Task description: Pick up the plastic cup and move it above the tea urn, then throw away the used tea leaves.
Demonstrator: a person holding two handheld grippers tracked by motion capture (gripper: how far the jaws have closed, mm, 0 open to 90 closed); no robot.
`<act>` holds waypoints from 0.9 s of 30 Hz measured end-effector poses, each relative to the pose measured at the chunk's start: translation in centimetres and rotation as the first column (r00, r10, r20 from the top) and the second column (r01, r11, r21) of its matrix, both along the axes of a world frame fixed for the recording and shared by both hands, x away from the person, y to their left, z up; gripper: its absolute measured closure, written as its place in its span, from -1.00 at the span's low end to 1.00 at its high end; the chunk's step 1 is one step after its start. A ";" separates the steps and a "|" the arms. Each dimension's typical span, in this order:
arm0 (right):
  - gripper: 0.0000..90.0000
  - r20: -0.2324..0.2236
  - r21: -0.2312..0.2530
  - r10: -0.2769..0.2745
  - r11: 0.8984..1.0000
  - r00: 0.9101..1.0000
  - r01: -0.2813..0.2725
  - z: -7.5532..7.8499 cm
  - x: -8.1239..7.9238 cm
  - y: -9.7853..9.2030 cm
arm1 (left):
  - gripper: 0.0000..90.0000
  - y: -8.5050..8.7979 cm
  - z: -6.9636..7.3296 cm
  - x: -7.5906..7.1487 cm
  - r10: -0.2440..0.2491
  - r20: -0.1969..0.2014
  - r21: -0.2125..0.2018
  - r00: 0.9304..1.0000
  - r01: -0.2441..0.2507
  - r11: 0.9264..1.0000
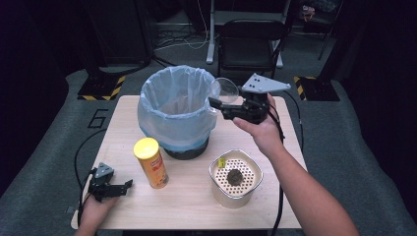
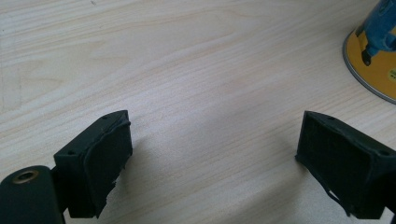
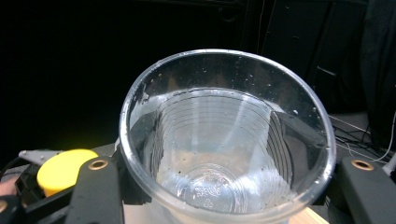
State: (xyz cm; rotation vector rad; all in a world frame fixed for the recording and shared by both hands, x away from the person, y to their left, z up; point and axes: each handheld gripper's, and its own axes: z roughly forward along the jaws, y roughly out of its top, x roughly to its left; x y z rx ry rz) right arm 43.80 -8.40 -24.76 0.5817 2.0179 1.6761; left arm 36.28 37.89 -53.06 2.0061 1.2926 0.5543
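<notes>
Up by the far edge of the desk (image 1: 192, 206), the right tongs (image 1: 215, 103) are clamped on a clear plastic cup (image 1: 224, 90), one black jaw on either side of its wall. The cup sits tilted in the grip, its open mouth turned toward the tongs' own camera, so the right gripper view looks straight down inside it (image 3: 227, 140) to the ribbed wall and the moulded base; small droplets cling to the inner wall. From the high view the cup hangs just at the rim of the bin with the pale blue liner (image 1: 172, 105), which lies directly ahead of the jaw tips, the cup's edge overlapping the bag's rim in the picture; whether they touch cannot be told. Below the hand that carries these tongs, nearer the person, a cream container with a perforated lid (image 1: 236, 178) stands on the desk, with a dark lump and a small yellow piece on the lid.

The left tongs (image 1: 129, 184) rest low at the near left corner of the desk, jaws apart with only bare wood between them (image 2: 212, 154). A yellow-lidded canister (image 1: 151, 163) stands upright just beyond their tips, and its base (image 2: 373, 60) shows off to one side in the left gripper view.
</notes>
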 end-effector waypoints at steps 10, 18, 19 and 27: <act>-0.21 -0.016 -0.026 -0.004 1.000 1.000 0.004 1.7 3.0 3.8 | -0.78 0.0 0.0 -0.1 -0.018 -0.003 0.005 1.000 0.019 1.000; -0.24 -0.052 -0.047 -0.010 0.999 0.999 0.008 1.2 5.6 6.8 | -0.78 -0.1 -0.1 0.0 -0.013 0.008 -0.003 1.000 0.013 1.000; -0.24 -0.055 -0.053 -0.015 0.999 0.998 0.012 1.1 5.8 7.1 | -0.78 -0.2 -0.1 0.0 -0.010 0.013 -0.006 1.000 0.011 1.000; -0.26 -0.064 -0.099 -0.027 0.995 0.998 0.020 0.6 7.1 9.1 | -0.78 -0.2 -0.1 0.1 -0.011 0.014 -0.004 1.000 0.011 1.000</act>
